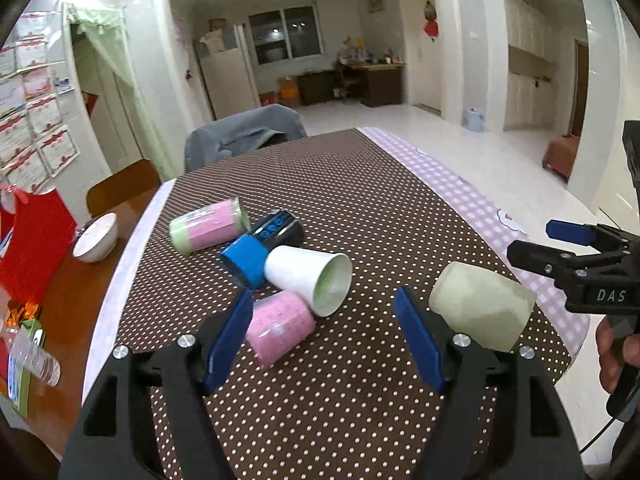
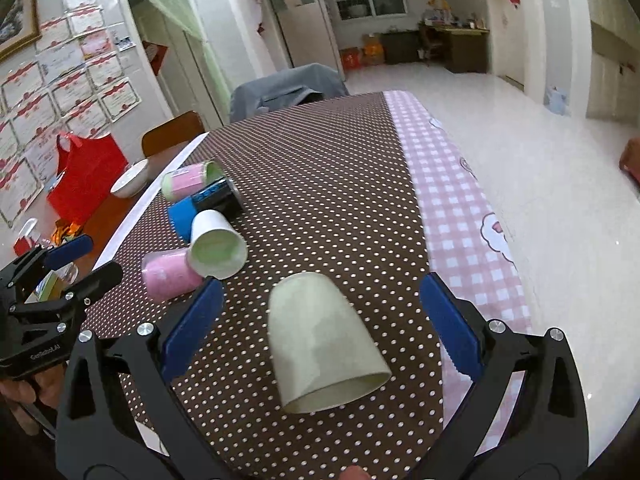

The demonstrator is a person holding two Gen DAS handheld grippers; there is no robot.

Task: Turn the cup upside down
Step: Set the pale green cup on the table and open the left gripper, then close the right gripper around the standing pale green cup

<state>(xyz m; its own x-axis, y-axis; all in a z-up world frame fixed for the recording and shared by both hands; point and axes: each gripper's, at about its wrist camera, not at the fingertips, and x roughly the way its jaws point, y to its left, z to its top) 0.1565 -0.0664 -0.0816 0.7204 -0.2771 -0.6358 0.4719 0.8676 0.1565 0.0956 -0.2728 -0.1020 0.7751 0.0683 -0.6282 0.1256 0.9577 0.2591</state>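
A pale green cup [image 2: 320, 336] stands upside down on the brown dotted tablecloth [image 2: 320, 168], between the open fingers of my right gripper [image 2: 324, 332], which do not touch it. It also shows in the left wrist view [image 1: 482, 306], at the right. My left gripper [image 1: 326, 340] is open and empty, over the cloth. A white cup [image 1: 310, 278] lies on its side with its mouth toward me, among a pink cup [image 1: 280, 326], a blue-and-black cup [image 1: 262, 250] and a pink-and-green cup [image 1: 208, 226], all lying down.
A pink checked cloth [image 2: 460, 208] covers the table's right edge. A white bowl [image 1: 96, 238], a red bag [image 1: 34, 236] and a plastic bottle [image 1: 30, 356] sit at the left. A chair with a grey cover [image 1: 240, 132] stands at the far end.
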